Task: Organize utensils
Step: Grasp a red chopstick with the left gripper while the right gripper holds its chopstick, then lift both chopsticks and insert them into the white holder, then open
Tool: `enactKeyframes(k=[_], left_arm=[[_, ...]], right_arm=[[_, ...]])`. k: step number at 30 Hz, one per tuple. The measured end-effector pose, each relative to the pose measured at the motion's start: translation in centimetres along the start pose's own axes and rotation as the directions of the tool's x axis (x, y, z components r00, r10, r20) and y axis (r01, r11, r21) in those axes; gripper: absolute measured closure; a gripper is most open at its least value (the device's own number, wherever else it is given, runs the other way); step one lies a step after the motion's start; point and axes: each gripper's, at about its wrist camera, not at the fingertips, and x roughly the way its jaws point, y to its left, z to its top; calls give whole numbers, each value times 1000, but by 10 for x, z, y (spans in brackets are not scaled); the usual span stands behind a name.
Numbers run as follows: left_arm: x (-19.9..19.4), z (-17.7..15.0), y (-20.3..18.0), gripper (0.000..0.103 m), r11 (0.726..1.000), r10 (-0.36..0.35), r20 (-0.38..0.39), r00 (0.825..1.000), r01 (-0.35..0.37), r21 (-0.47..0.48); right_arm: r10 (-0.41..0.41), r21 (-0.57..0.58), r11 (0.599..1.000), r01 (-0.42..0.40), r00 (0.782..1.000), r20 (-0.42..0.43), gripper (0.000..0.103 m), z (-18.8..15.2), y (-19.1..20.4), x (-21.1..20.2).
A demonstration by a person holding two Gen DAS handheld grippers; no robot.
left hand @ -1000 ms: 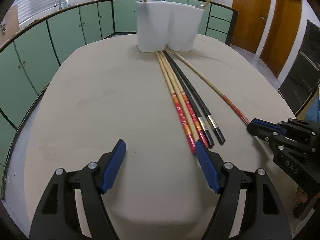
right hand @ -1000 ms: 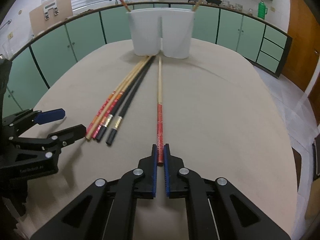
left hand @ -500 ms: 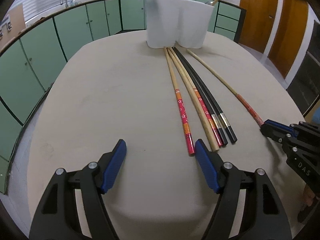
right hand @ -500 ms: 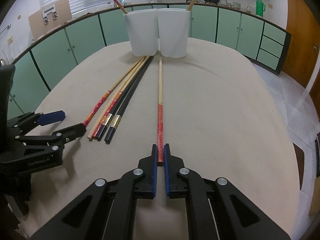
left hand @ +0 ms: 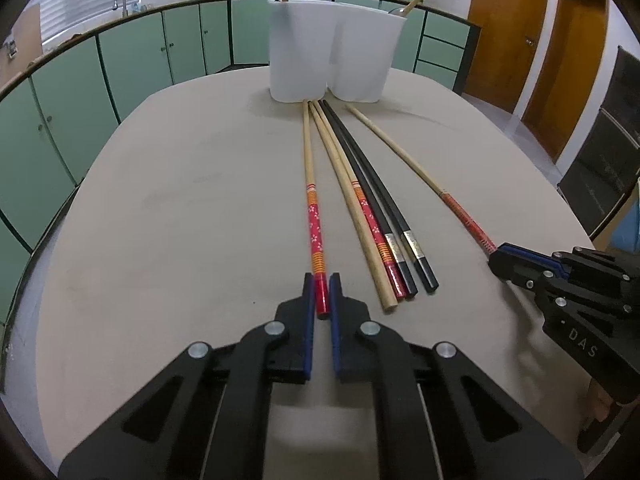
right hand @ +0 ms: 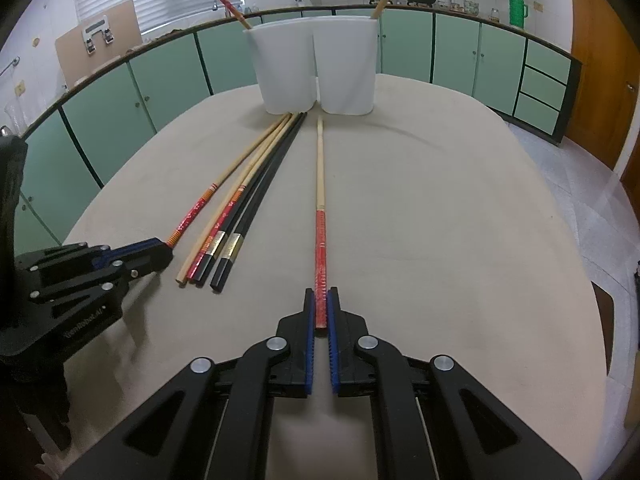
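A white two-compartment holder point(left hand: 334, 50) stands at the table's far side, one chopstick upright in each compartment; it also shows in the right wrist view point(right hand: 316, 66). My left gripper point(left hand: 321, 286) is shut on the red flowered end of a wooden chopstick point(left hand: 310, 184) lying on the table. My right gripper point(right hand: 321, 300) is shut on the red end of another wooden chopstick point(right hand: 320, 184), also flat on the table. Between them lie a plain wooden chopstick point(left hand: 348, 204), a red-ended one and two black chopsticks point(left hand: 376, 200).
The round beige table point(left hand: 180, 200) carries everything. Green cabinets point(left hand: 132, 64) curve behind it. Wooden doors point(left hand: 504, 28) stand at the right. Each gripper shows in the other's view: the right one point(left hand: 560, 280), the left one point(right hand: 92, 268).
My left gripper has closed from wide open onto the flowered chopstick, which was shifted left away from the bundle. My right gripper stays shut on its chopstick.
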Motion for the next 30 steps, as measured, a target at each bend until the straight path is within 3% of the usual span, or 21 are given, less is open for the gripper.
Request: enactKeyframes(k=[6, 13, 21, 30], left_arm=[[-9, 2, 4, 98, 1000, 10, 28, 1000, -10, -3], [-54, 20, 6, 98, 999, 32, 151, 988, -36, 25], [-102, 51, 10, 98, 999, 17, 289, 957, -27, 31], [-134, 83, 15, 98, 998, -21, 387, 922, -1, 57]], right_arm=[[13, 0, 1000, -13, 1000, 17, 97, 1, -1, -8], [14, -24, 1000, -12, 996, 83, 97, 15, -4, -37], [36, -13, 999, -34, 984, 173, 97, 43, -11, -77], [71, -25, 997, -66, 956, 284, 97, 89, -18, -119]])
